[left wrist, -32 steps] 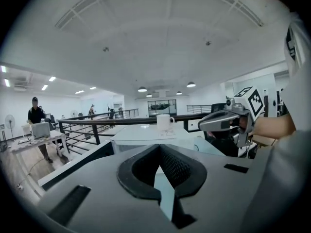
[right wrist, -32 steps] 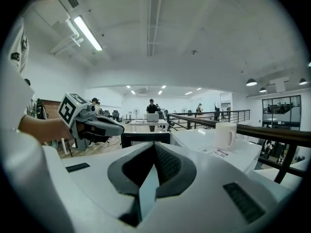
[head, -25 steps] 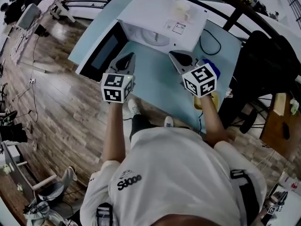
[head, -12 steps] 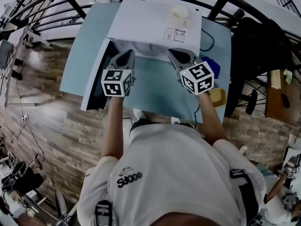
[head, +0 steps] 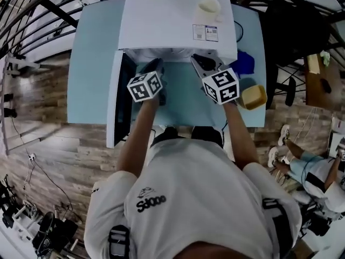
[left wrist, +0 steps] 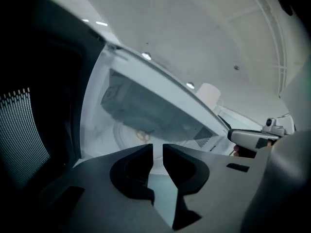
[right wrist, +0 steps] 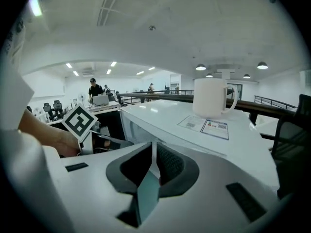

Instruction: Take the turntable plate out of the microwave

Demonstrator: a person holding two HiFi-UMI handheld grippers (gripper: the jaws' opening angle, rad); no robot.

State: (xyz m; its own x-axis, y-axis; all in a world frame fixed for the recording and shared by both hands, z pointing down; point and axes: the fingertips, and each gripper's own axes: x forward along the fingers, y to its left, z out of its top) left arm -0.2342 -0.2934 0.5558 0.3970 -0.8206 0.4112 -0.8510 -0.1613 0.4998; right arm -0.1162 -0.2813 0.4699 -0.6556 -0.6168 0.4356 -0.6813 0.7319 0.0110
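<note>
wood floor (head: pixel 54 144) under a pale blue table (head: pixel 91 63); black railing (head: pixel 59 14) past its far edge, black chair (right wrist: pixel 291 144) right; ceiling lamps (right wrist: pixel 201 67) lit.

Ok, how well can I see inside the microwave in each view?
Left gripper view: dim, tilted, the plate a hazy pale ring, the door nearly black. Head view: strong fisheye bend, the microwave top bright, its cavity mostly hidden beneath. Right gripper view: bright and sharp on the mug, cavity barely in view.
</note>
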